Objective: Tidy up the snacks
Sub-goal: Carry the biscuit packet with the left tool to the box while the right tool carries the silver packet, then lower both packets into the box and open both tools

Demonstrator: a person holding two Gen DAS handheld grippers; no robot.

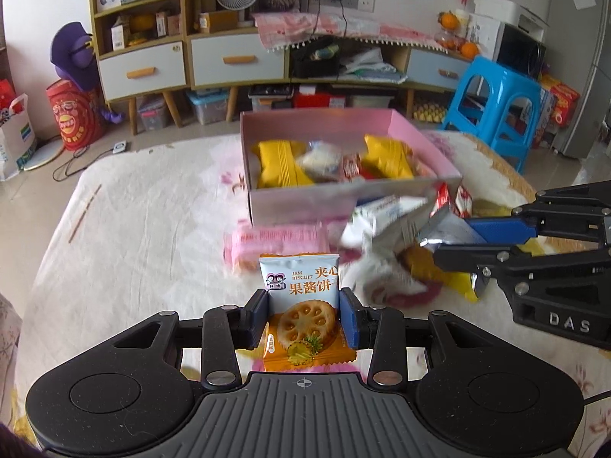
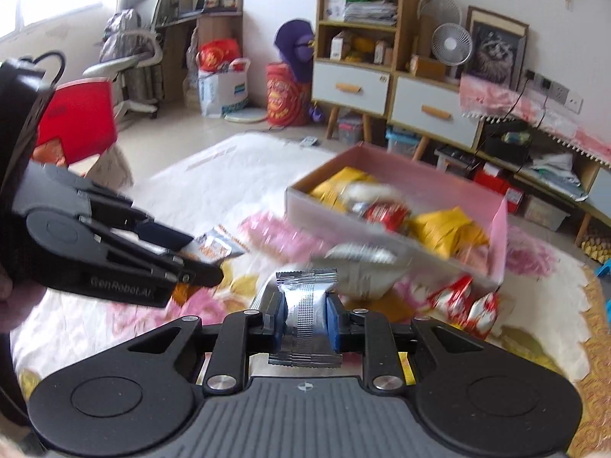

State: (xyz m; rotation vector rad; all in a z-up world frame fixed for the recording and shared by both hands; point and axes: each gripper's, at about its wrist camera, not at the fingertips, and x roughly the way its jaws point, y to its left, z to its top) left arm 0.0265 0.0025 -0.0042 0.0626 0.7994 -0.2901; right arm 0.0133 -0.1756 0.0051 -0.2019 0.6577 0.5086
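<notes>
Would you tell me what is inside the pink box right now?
The pink box holds two yellow packets, a whitish packet and a red-wrapped snack. Whatever lies beneath them is covered.

A pink box (image 1: 343,198) holds yellow packets (image 1: 280,166) and a red one (image 2: 385,215), the jam biscuit packet (image 1: 301,305) is white over orange, the foil packet (image 2: 307,313) silver, and the cloth (image 1: 145,229) cream with pink flowers.
</notes>
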